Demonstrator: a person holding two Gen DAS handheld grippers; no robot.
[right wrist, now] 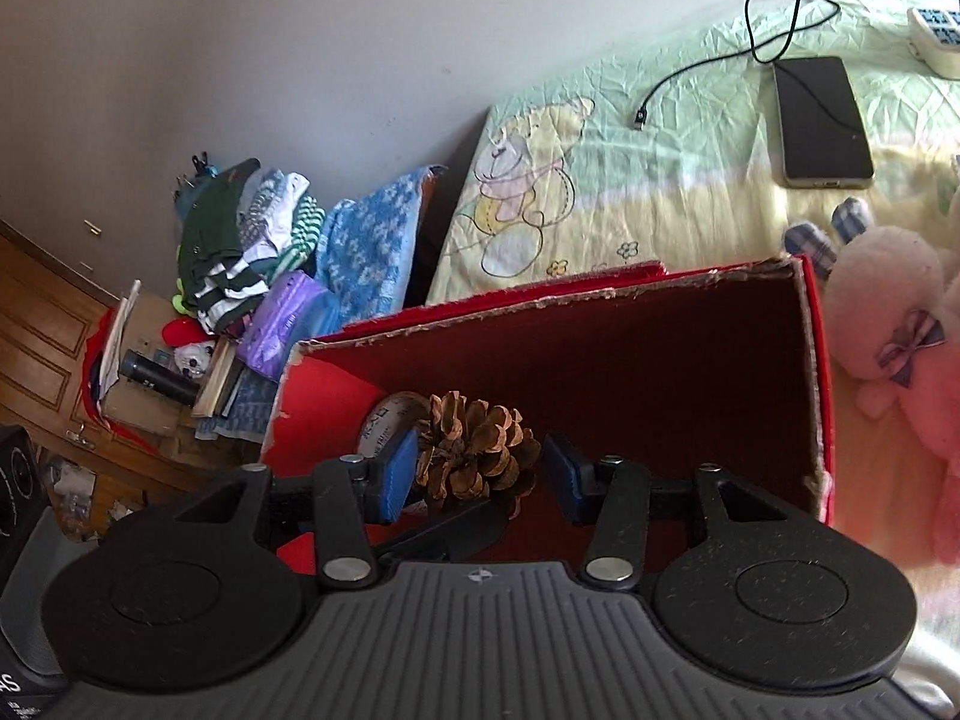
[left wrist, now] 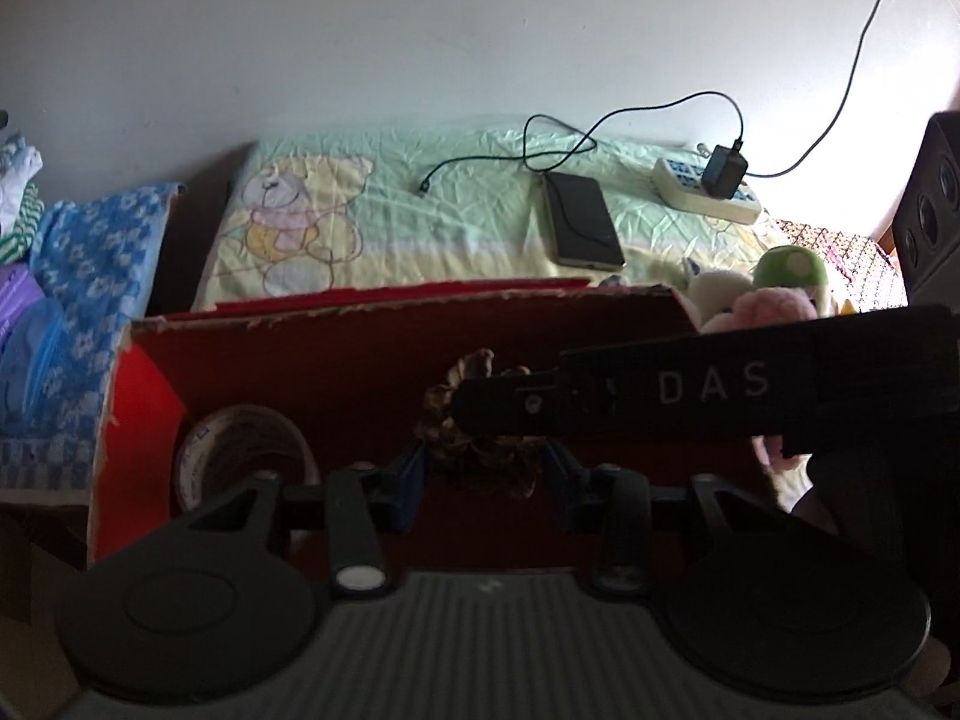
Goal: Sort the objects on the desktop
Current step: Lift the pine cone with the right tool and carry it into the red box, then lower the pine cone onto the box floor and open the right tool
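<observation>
A brown pine cone [right wrist: 477, 456] sits low inside the red cardboard box [right wrist: 813, 372], next to a roll of tape [right wrist: 387, 420]. My right gripper [right wrist: 480, 471] straddles the cone. Its left blue pad [right wrist: 399, 474] touches the scales, and a thin gap shows at the right pad [right wrist: 564, 474], so the gripper is open. In the left wrist view the right gripper's black body [left wrist: 708, 390] crosses in front of the pine cone [left wrist: 462, 450]. My left gripper [left wrist: 486, 480] stands open just short of the cone and holds nothing. The tape roll [left wrist: 240, 456] is at the box's left end.
The box stands on a bed sheet [left wrist: 420, 222] with a bear print. A phone [left wrist: 582, 219], a charger cable and a power strip [left wrist: 705, 189] lie beyond it. Plush toys [right wrist: 894, 324] crowd the box's right side. Folded clothes [right wrist: 252, 240] are stacked to the left.
</observation>
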